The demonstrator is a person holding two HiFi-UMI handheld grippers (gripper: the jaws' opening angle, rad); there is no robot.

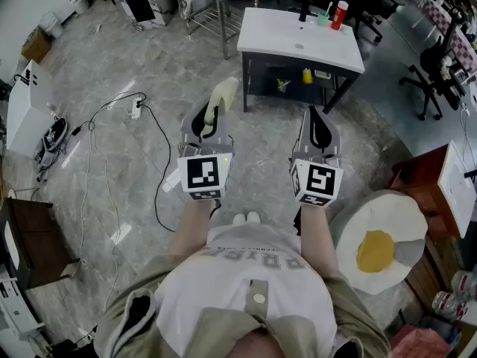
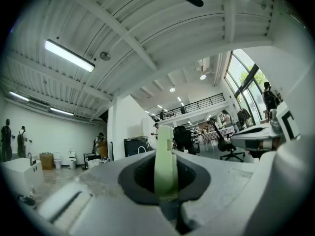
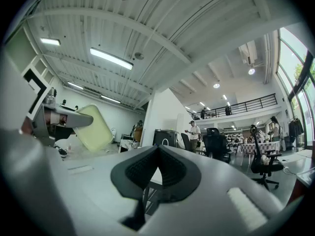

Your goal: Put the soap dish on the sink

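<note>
A pale green soap dish point(image 1: 223, 98) sticks up from my left gripper point(image 1: 209, 115), which is shut on its lower edge. In the left gripper view the soap dish point(image 2: 164, 157) stands edge-on between the pads. The right gripper view shows the soap dish point(image 3: 92, 126) tilted at the left. My right gripper point(image 1: 317, 112) is shut with nothing in it, its dark pads point(image 3: 170, 167) pressed together. The white sink point(image 1: 282, 30) tops a dark cabinet ahead, a little to the right of both grippers and well apart from them.
A red bottle point(image 1: 340, 13) and a green cup point(image 1: 323, 19) stand at the sink's back edge. Cables and a power strip point(image 1: 136, 108) lie on the floor at left. A fried-egg cushion point(image 1: 384, 245) and a brown cabinet point(image 1: 419, 181) sit at right.
</note>
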